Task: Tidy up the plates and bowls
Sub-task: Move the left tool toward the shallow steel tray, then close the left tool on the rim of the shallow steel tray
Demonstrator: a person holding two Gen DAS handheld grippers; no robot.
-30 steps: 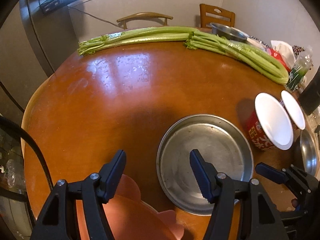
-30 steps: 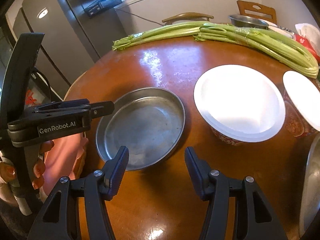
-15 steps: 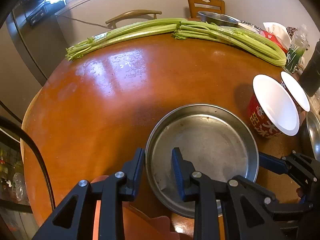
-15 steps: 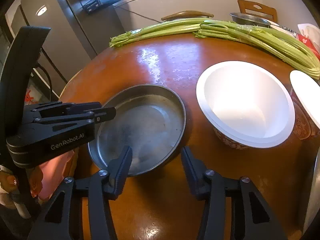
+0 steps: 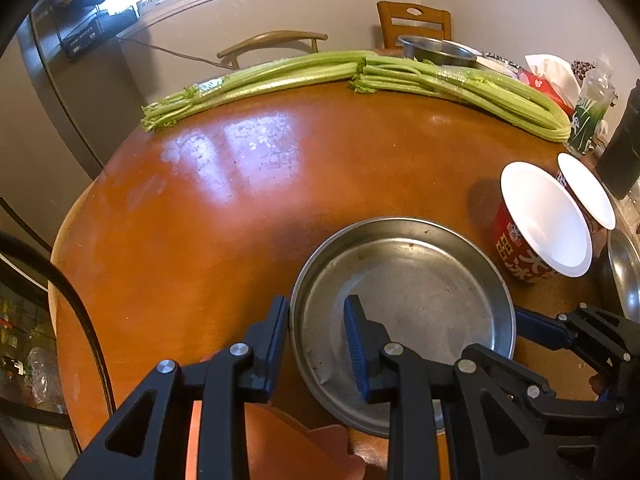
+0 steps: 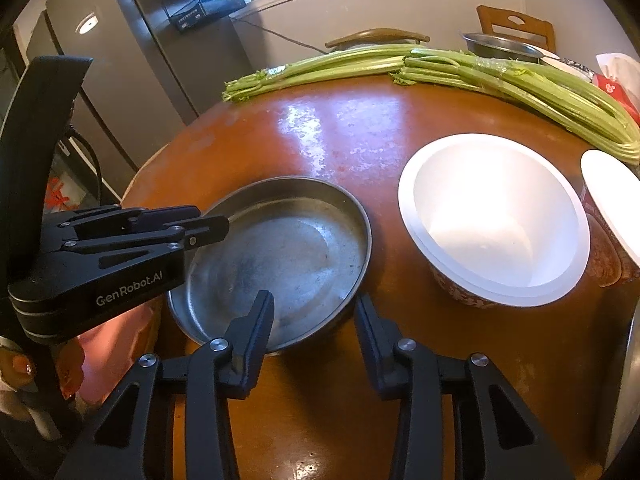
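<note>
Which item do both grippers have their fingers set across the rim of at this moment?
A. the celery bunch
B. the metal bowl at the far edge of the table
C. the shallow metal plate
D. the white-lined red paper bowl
C: the left gripper and the right gripper each have one finger inside and one outside the rim of the shallow metal plate, on opposite sides.

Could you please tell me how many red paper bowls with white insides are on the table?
2. The nearer paper bowl stands just right of the metal plate; the second paper bowl stands right beside it, cut off by the picture's edge. More may be hidden beyond.
</note>
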